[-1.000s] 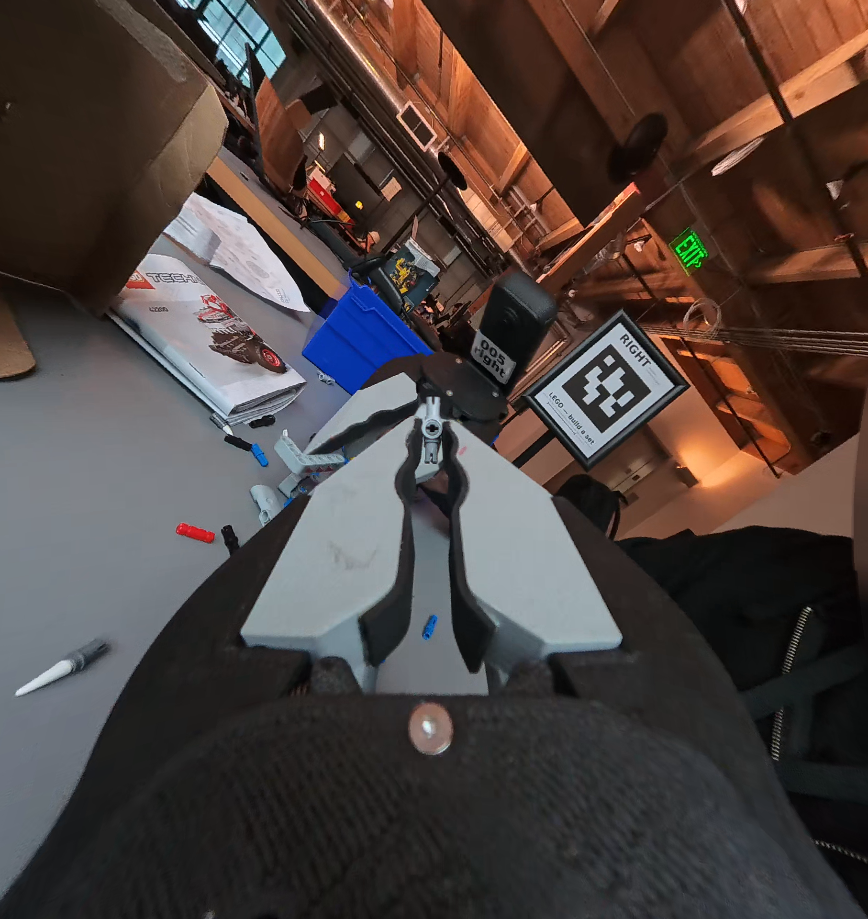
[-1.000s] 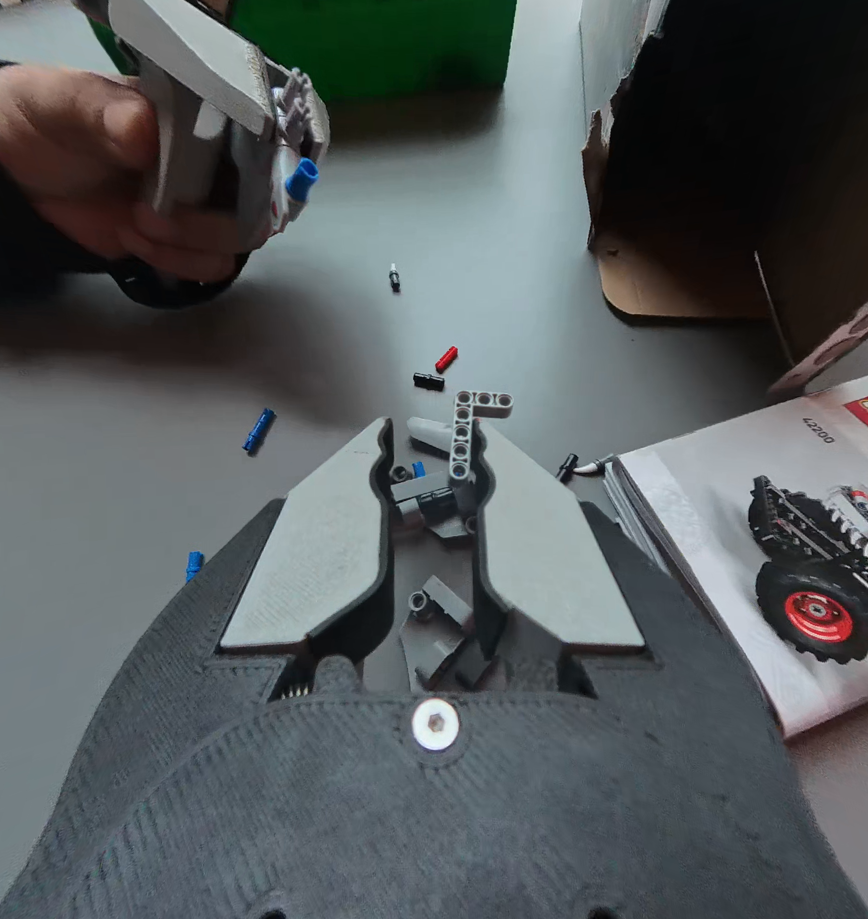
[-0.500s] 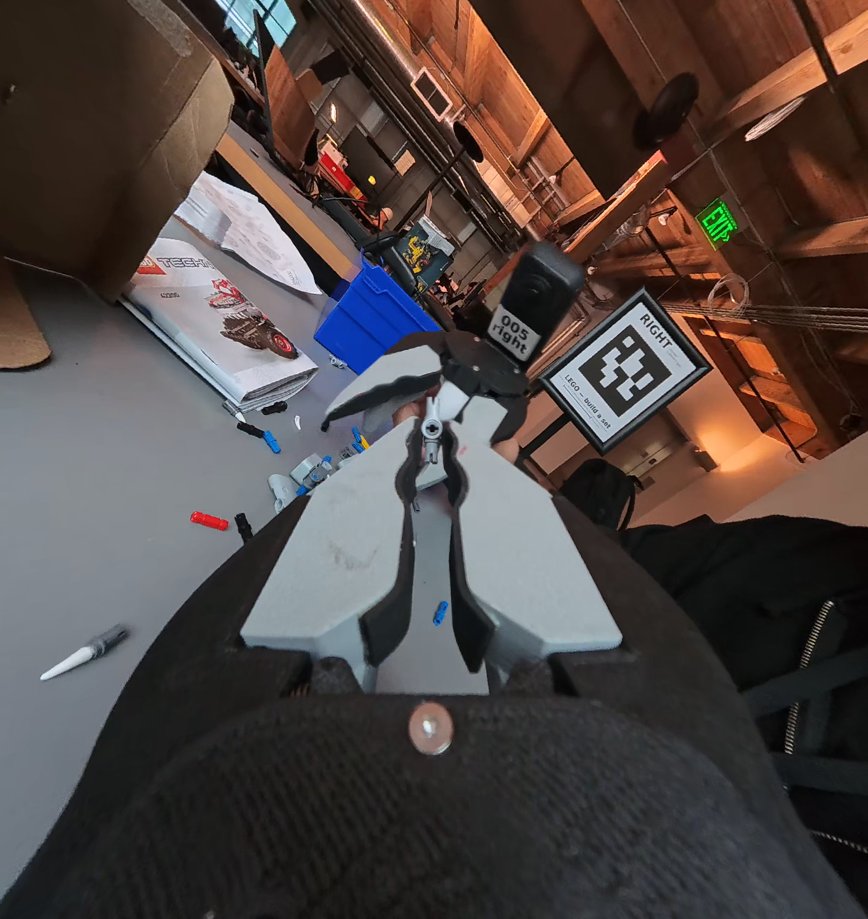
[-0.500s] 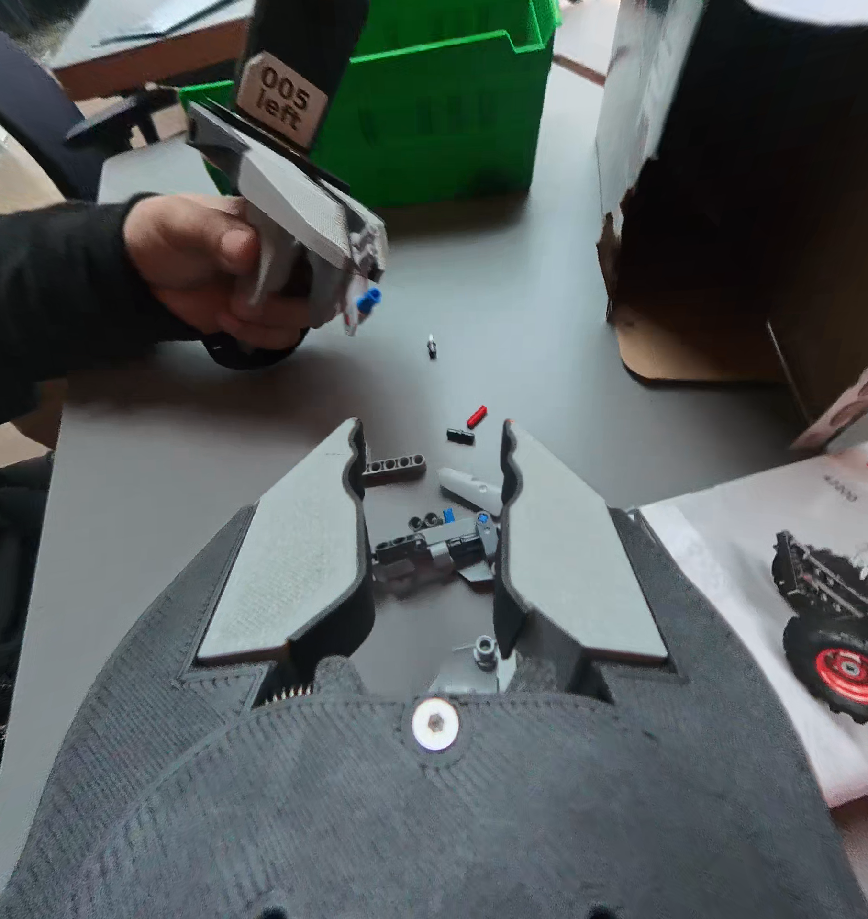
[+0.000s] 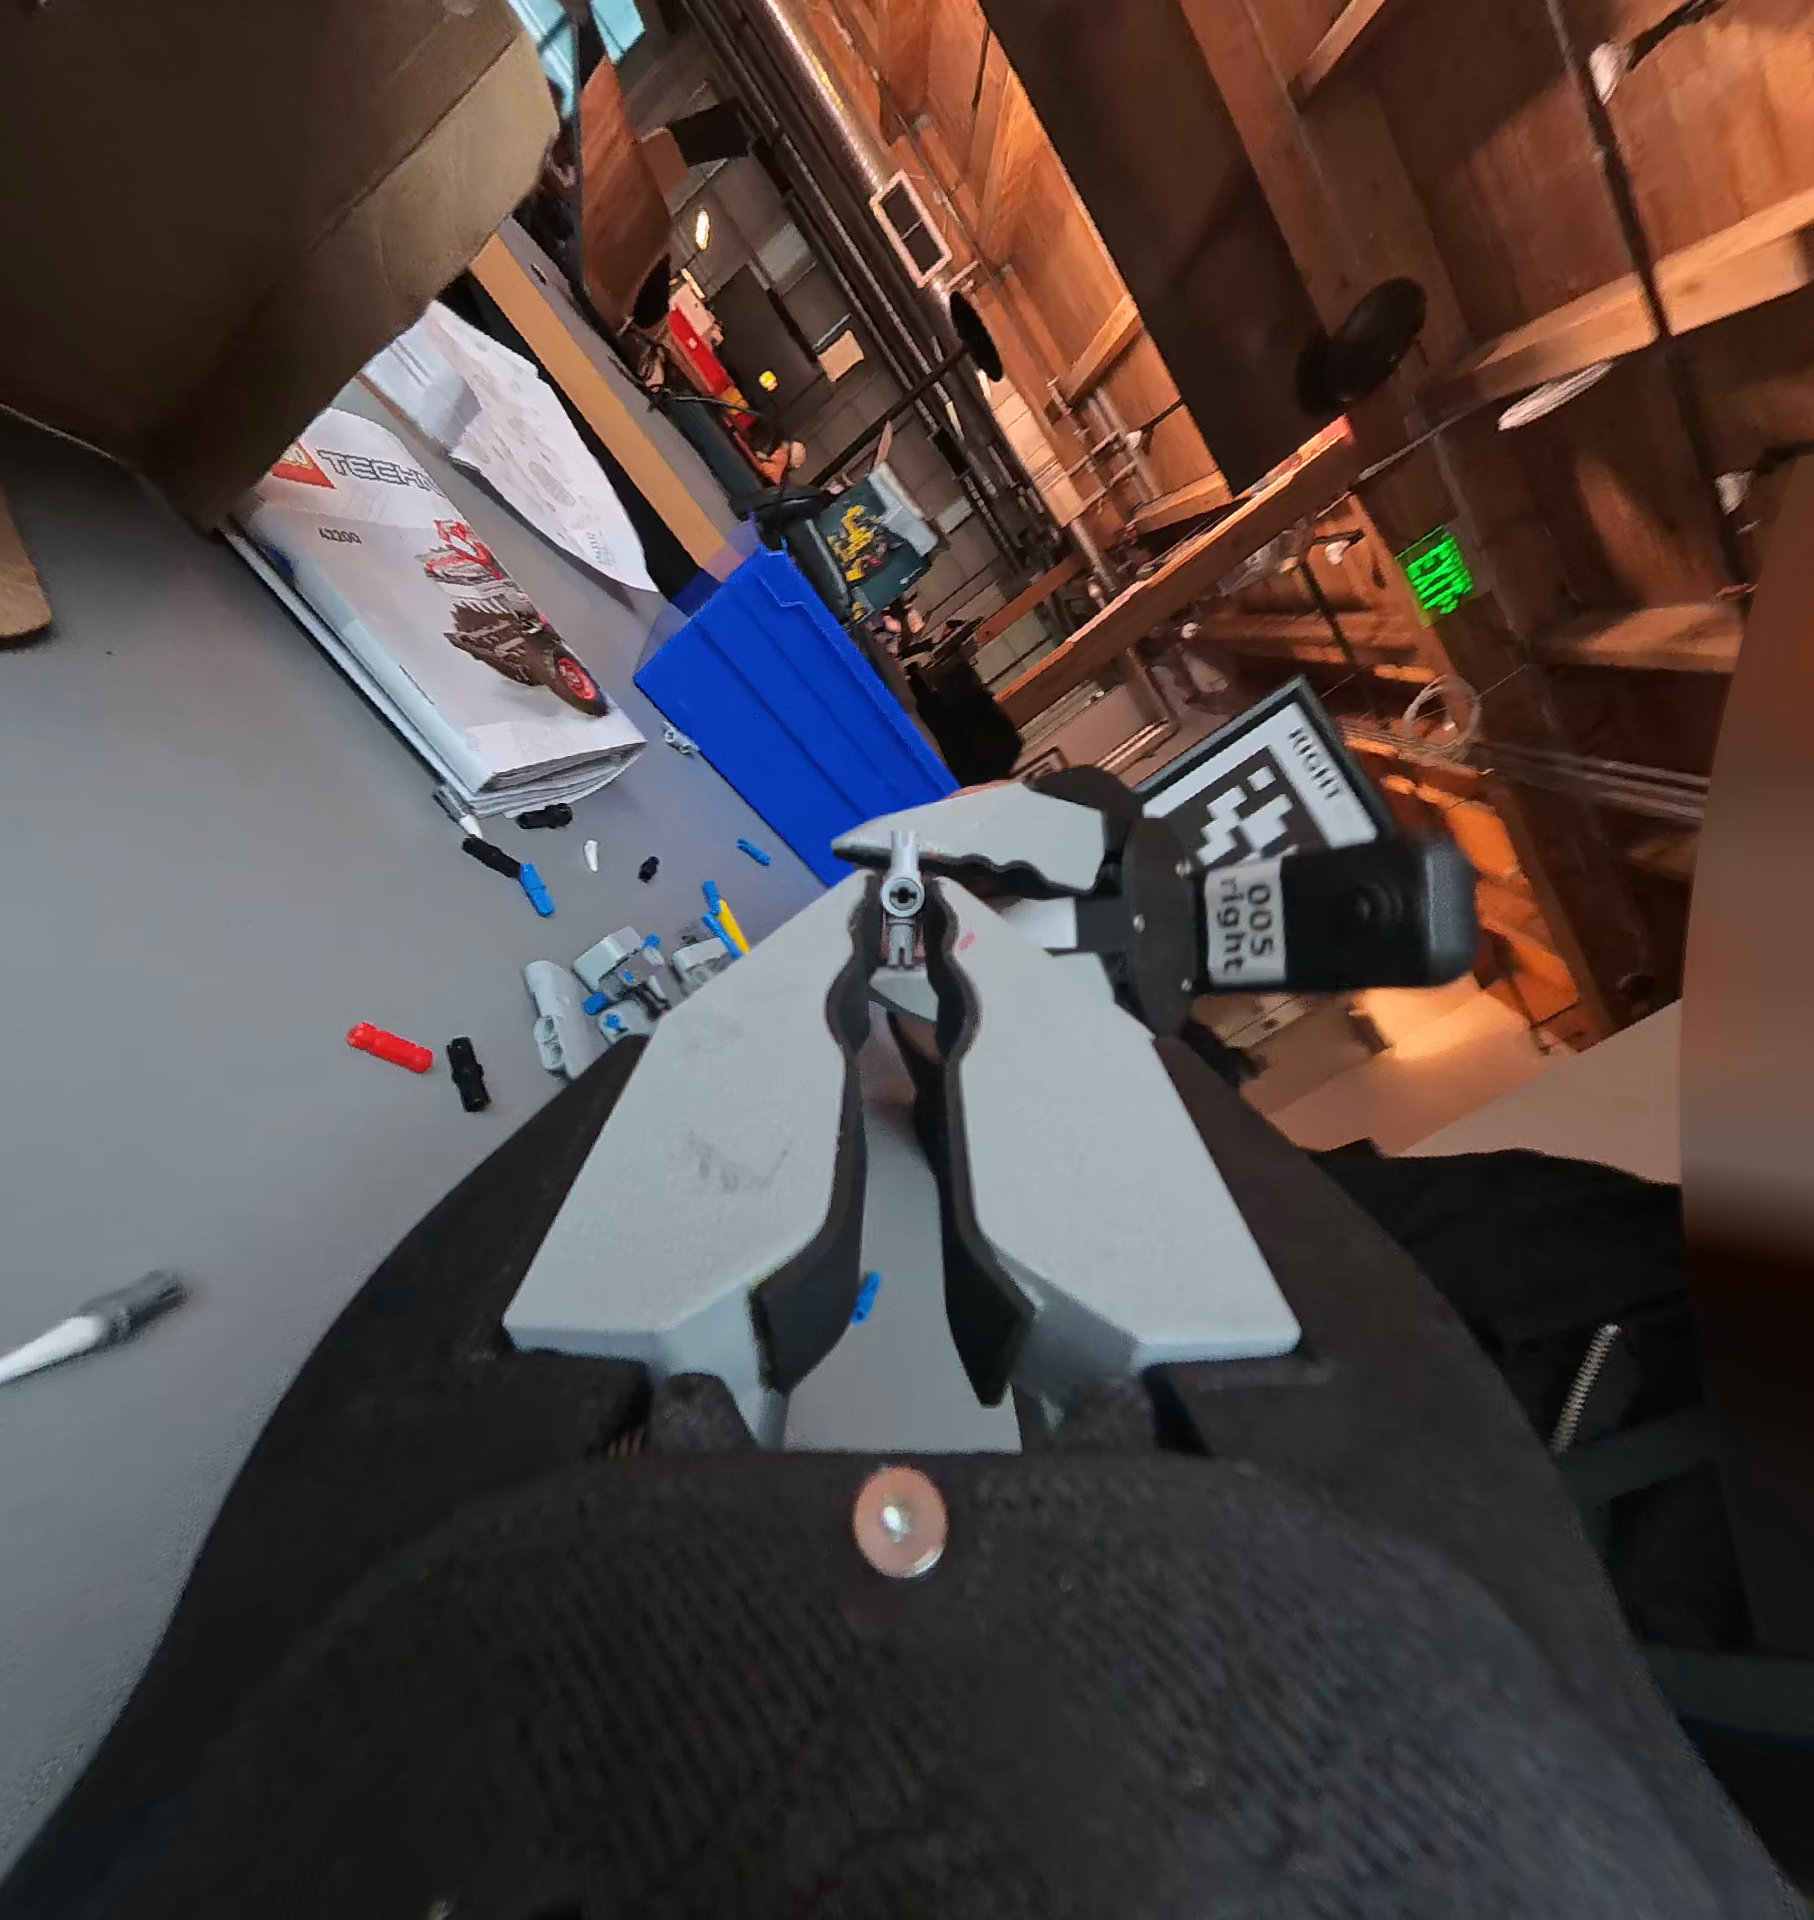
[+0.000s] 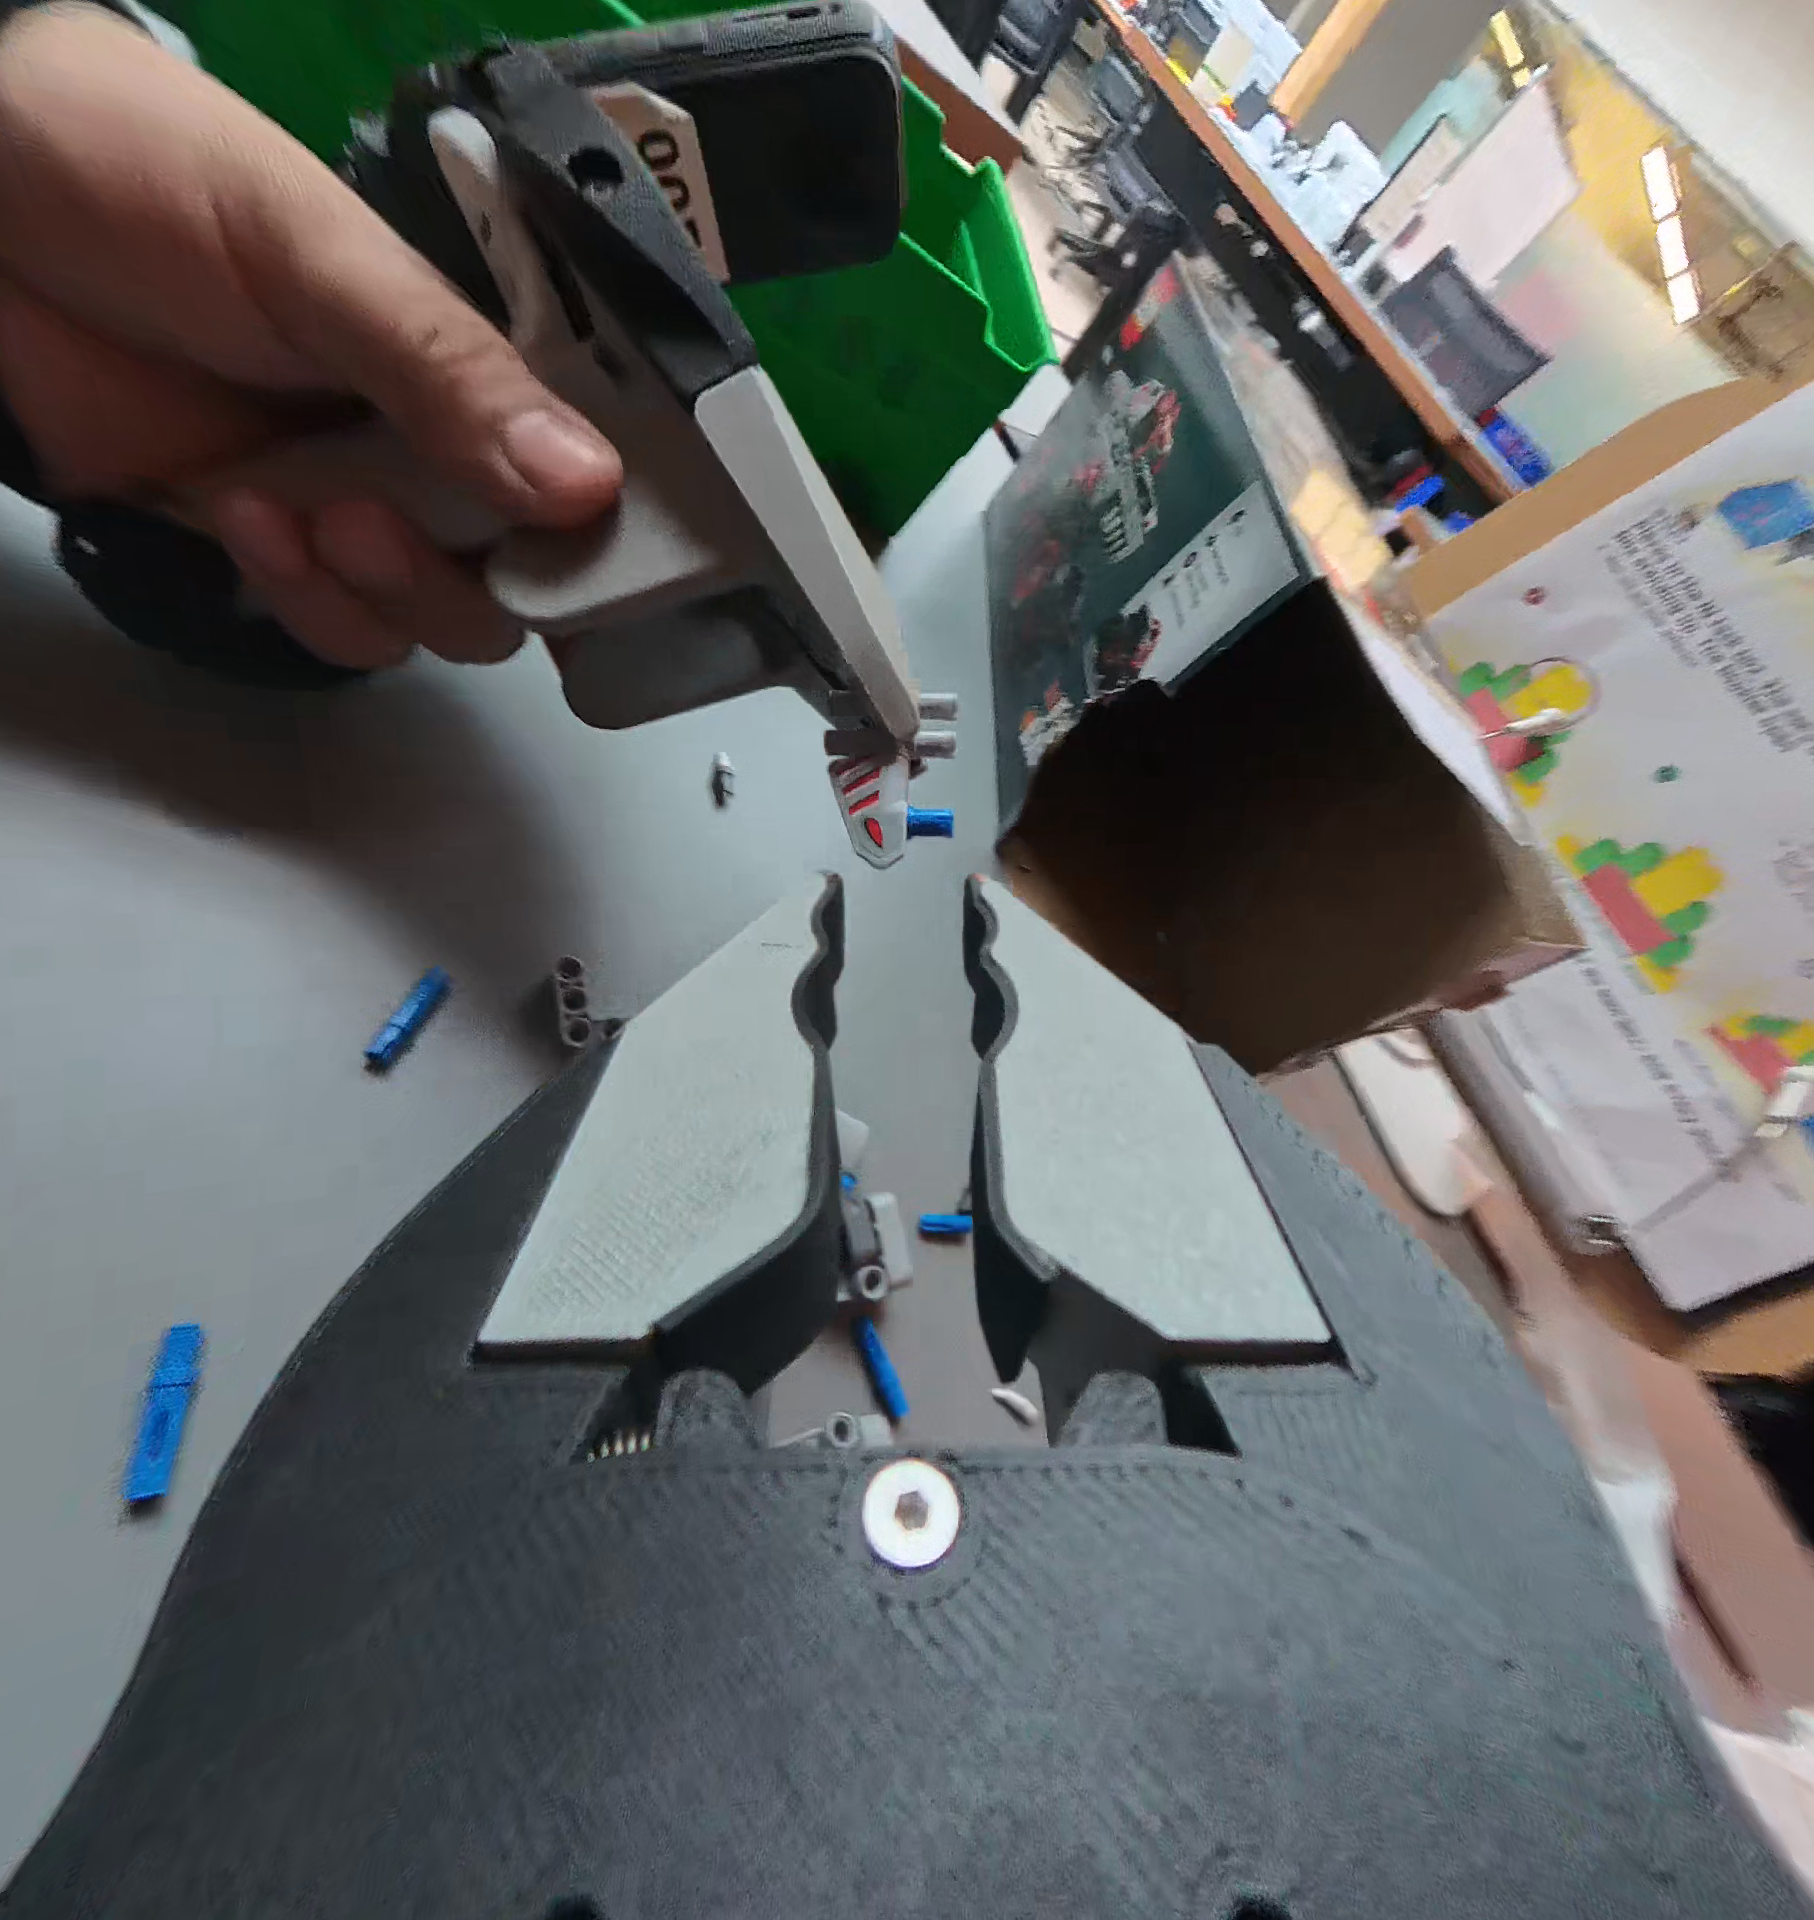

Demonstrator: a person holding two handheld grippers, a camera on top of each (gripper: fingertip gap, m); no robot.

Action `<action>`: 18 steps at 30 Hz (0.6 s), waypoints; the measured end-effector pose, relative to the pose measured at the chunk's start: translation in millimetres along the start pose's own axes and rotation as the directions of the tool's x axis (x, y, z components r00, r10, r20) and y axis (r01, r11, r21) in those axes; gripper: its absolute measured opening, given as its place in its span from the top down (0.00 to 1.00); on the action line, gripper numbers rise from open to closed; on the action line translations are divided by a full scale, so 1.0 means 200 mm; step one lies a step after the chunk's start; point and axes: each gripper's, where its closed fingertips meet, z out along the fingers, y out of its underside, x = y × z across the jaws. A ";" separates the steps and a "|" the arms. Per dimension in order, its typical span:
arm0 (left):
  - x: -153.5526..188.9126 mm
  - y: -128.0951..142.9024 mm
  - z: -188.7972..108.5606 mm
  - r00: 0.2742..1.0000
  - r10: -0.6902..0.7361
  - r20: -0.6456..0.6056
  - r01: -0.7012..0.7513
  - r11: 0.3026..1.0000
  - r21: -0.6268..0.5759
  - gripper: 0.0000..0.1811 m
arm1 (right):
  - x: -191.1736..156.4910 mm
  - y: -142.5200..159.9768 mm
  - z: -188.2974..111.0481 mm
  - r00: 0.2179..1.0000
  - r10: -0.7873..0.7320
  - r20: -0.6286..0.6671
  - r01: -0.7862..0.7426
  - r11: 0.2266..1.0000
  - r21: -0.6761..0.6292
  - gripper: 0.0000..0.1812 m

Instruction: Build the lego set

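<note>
The torn brown cardboard box (image 6: 1287, 862) lies on its side on the grey worktop (image 6: 207, 935), its open mouth dark, so its contents cannot be told; the green plastic bin (image 6: 882, 332) behind it and the blue plastic bin (image 5: 778, 717) at the far edge show only their outer walls. The left tongs (image 5: 903, 914) are pressed together on a small light-grey lego assembly (image 5: 901, 899), held up off the worktop. The right wrist view shows what the left cannot: that assembly (image 6: 882, 790) carries a white panel with red markings hanging below the tips and a blue pin sticking out sideways, and a bare hand (image 6: 259, 343) grips the left tool's handle. The right tongs (image 6: 898, 914) are spread apart with nothing between them, just below and near the held assembly, not touching it. Only the left wrist view shows the white instruction booklet (image 5: 446, 623) with a red-wheeled vehicle on its cover beside the box, a red pin (image 5: 389, 1046) next to a black pin (image 5: 467, 1070), a cluster of grey and blue lego parts (image 5: 622, 977), and a white-tipped grey spike (image 5: 61, 1335) lying well apart. Loose blue pins (image 6: 404, 1018) lie on the worktop in the right wrist view, and a printed sheet with coloured brick drawings (image 6: 1661, 831) stands beyond the box.
</note>
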 end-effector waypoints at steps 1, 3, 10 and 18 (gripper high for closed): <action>0.00 0.00 0.00 0.999 -0.029 -0.020 0.029 1.000 0.012 0.97 | 0.01 0.00 -0.01 0.997 -0.055 -0.045 0.055 0.998 -0.008 0.89; 0.00 0.00 0.00 0.996 -0.075 -0.045 0.077 0.997 0.024 0.97 | 0.02 -0.03 -0.02 0.984 -0.150 -0.099 0.149 0.989 -0.013 0.89; 0.00 0.01 0.00 0.997 -0.068 -0.027 0.069 0.998 0.015 0.97 | 0.01 -0.04 -0.01 0.902 -0.382 -0.201 0.369 0.924 -0.102 0.93; -0.02 0.01 0.00 0.986 -0.161 -0.050 0.163 0.986 0.031 0.97 | -0.05 -0.06 0.00 0.761 -0.607 -0.229 0.588 0.794 -0.154 0.96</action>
